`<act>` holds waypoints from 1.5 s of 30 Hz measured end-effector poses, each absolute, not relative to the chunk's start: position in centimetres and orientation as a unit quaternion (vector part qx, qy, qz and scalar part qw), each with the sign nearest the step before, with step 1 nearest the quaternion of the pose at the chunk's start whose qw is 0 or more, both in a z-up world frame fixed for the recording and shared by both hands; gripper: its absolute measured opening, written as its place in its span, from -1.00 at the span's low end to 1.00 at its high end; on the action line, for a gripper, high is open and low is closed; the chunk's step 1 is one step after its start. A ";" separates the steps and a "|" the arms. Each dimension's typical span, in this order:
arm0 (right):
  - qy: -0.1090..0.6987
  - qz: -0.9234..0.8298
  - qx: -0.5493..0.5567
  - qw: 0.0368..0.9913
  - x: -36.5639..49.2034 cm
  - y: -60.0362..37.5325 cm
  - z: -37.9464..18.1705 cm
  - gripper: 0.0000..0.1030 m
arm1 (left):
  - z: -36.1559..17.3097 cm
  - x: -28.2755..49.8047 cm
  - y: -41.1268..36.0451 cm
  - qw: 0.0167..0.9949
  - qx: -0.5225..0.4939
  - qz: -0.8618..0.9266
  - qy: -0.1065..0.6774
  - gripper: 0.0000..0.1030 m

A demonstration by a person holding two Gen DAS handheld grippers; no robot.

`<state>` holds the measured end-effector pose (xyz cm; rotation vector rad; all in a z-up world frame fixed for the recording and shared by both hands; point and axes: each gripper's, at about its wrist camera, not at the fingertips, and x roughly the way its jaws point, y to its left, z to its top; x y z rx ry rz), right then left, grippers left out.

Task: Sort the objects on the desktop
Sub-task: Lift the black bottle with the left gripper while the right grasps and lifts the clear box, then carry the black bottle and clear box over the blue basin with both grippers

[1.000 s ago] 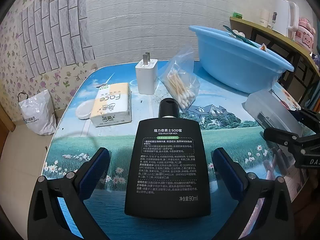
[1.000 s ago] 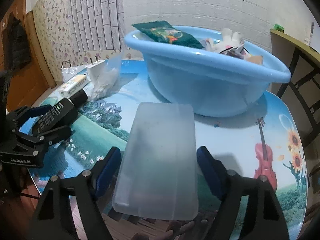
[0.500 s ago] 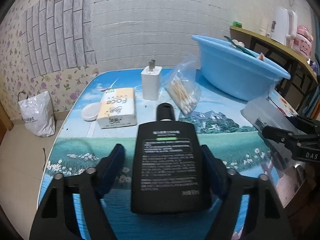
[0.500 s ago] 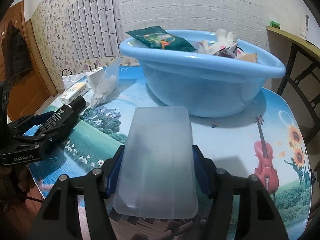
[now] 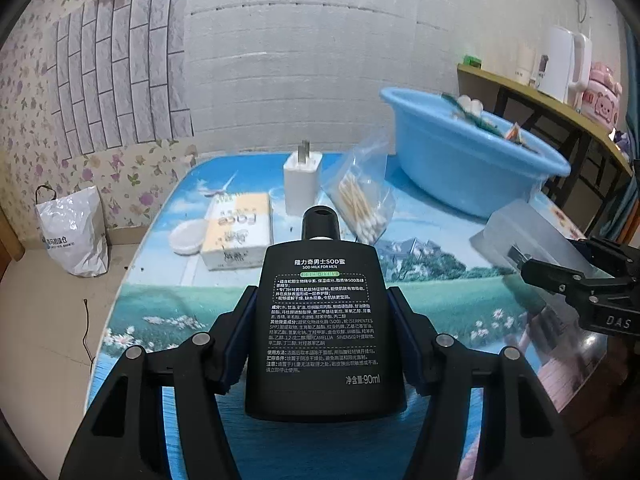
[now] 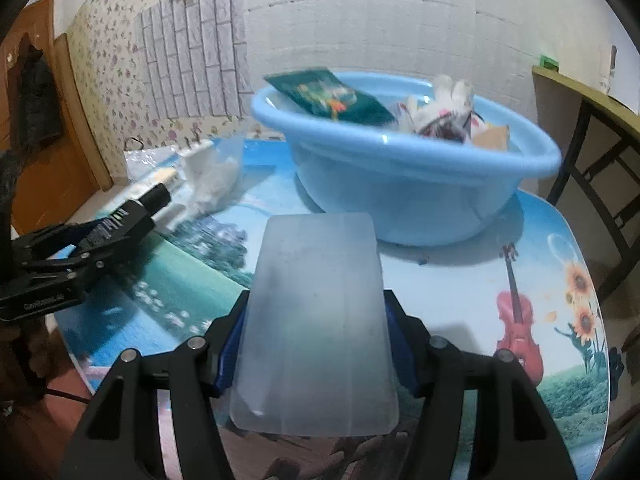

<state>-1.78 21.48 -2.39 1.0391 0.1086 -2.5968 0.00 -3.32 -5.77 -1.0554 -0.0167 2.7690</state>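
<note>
My left tongs (image 5: 322,336) reach forward low over the near edge of the worktop (image 5: 432,280), pointing toward the back wall; from the right wrist camera I see them at the left side, level and angled inward. The right tongs (image 6: 314,336) point toward the blue basin (image 6: 400,184), held a little above the worktop's picture cloth. I count one black lotion bottle (image 5: 322,320), one frosted plastic case (image 6: 316,320), one white charger plug (image 5: 302,188) standing upright, one bag of cotton swabs (image 5: 360,204) just beside the plug, one tissue pack (image 5: 238,236) and one small white round lid (image 5: 186,238) touching the pack's left side — all on the far half of the worktop, with the one basin at the back right holding a green packet (image 6: 332,96) and other oddments I cannot sort out. The left tongs are closed to the bottle's width, blue pads pressed against both its flanks, cap pointing away from me, label up. The right tongs are narrowed onto the frosted case, pads against its two long edges, its far end pointing toward the basin. On the floor to the left stands one white plastic bag (image 5: 72,232).
</note>
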 end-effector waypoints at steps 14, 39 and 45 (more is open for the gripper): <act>0.036 -0.906 0.303 0.295 0.7 20.1 4.7 0.17 | 0.5 -0.4 -3.1 0.100 -0.309 0.946 -0.027 0.20; -0.031 -0.934 0.314 0.167 -11.3 30.0 6.9 0.18 | 6.5 -9.7 6.9 0.167 -0.255 0.952 -0.002 0.20; -0.036 -0.927 0.335 0.163 -12.8 30.0 5.8 0.19 | 5.9 -12.3 10.2 0.191 -0.267 0.944 0.014 0.20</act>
